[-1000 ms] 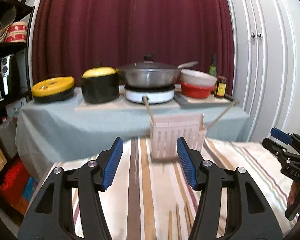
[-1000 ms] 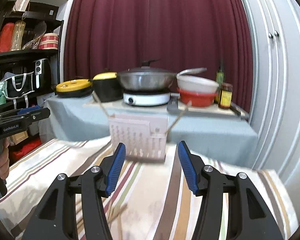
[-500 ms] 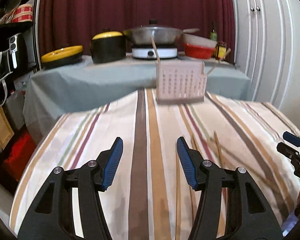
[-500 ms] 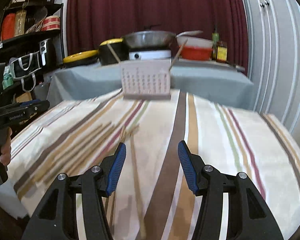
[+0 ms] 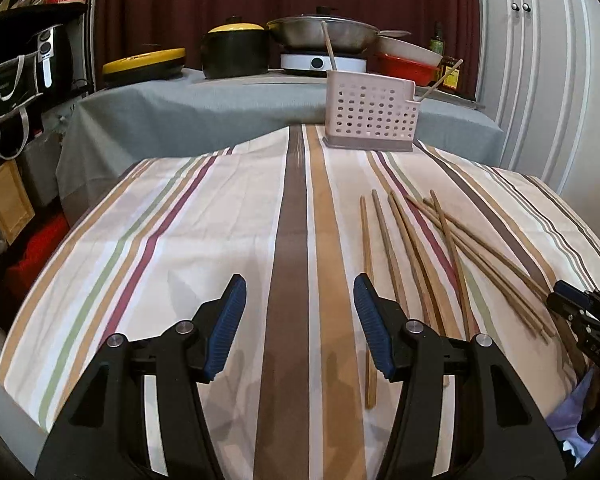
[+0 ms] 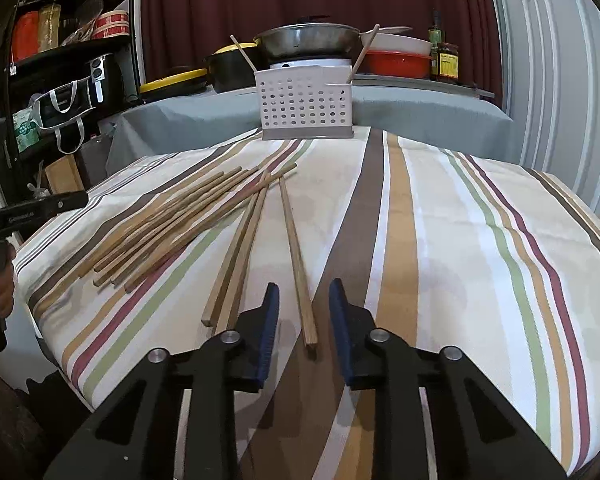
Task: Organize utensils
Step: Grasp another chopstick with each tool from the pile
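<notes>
Left gripper, black with blue pads: jaws spread wide, nothing between them, hanging over the near part of the striped tablecloth, above its broad brown stripe.

Right gripper, same build: jaws partly apart, straddling the near end of one long wooden chopstick that lies on the cloth; pads not touching it.

Remaining brown wooden chopsticks lie loose on the cloth to the left of that stick: a close pair just beside it, then a fanned bundle further left, ends overlapping.

White perforated plastic utensil holder stands upright at the far edge of the table, well apart from both grippers. Two sticks already lean out of it, one at each end.
</notes>
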Motion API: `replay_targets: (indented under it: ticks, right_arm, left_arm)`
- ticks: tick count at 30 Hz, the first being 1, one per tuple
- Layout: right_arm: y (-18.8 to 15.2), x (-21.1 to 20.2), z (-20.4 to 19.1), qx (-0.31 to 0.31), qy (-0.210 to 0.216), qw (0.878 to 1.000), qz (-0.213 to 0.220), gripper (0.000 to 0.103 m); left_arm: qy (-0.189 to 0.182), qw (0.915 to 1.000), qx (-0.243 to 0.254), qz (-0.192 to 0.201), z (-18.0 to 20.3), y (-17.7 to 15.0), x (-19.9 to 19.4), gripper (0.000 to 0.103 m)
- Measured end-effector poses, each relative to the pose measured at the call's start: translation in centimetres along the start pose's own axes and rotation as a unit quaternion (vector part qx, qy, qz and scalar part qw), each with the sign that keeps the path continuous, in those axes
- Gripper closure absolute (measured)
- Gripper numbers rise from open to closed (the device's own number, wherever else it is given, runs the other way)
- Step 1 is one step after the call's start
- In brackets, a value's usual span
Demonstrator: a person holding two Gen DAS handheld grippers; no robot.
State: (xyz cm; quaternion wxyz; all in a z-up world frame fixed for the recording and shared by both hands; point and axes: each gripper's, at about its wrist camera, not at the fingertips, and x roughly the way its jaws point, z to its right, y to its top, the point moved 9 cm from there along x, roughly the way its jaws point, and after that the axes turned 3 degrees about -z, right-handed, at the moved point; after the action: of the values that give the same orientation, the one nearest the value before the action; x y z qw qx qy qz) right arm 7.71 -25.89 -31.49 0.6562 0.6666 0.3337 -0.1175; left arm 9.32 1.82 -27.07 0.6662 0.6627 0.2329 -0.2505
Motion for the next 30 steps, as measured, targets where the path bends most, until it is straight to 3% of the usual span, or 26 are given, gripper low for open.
replay_targets:
  ticks: [9,16,27,30]
  right_arm:
    - [-1.1,0.1,-0.2,0.004,0.004,1.0,-0.004,0.091]
    - [-1.2,0.2,-0.3,0.003,0.006,1.0,-0.004,0.094]
    - [-1.2,0.2,-0.3,0.003,0.006,1.0,-0.004,0.094]
    - [-1.2,0.2,-0.3,0.003,0.006,1.0,-0.004,0.094]
  left_arm:
    - [-0.015,0.9998,0.009,-0.009,1.2,-1.9,-0.1,0.048]
    - [-0.027,0.9994,0.014,-0.018,2.3,-3.4,0.2,0.049]
    - [-0.04,0.9976,0.032,-0.046,3.5,-5.7,0.8,0.064]
    - [-0.041,0.9973,0.038,-0.047,3.8,-5.8,0.8,0.073]
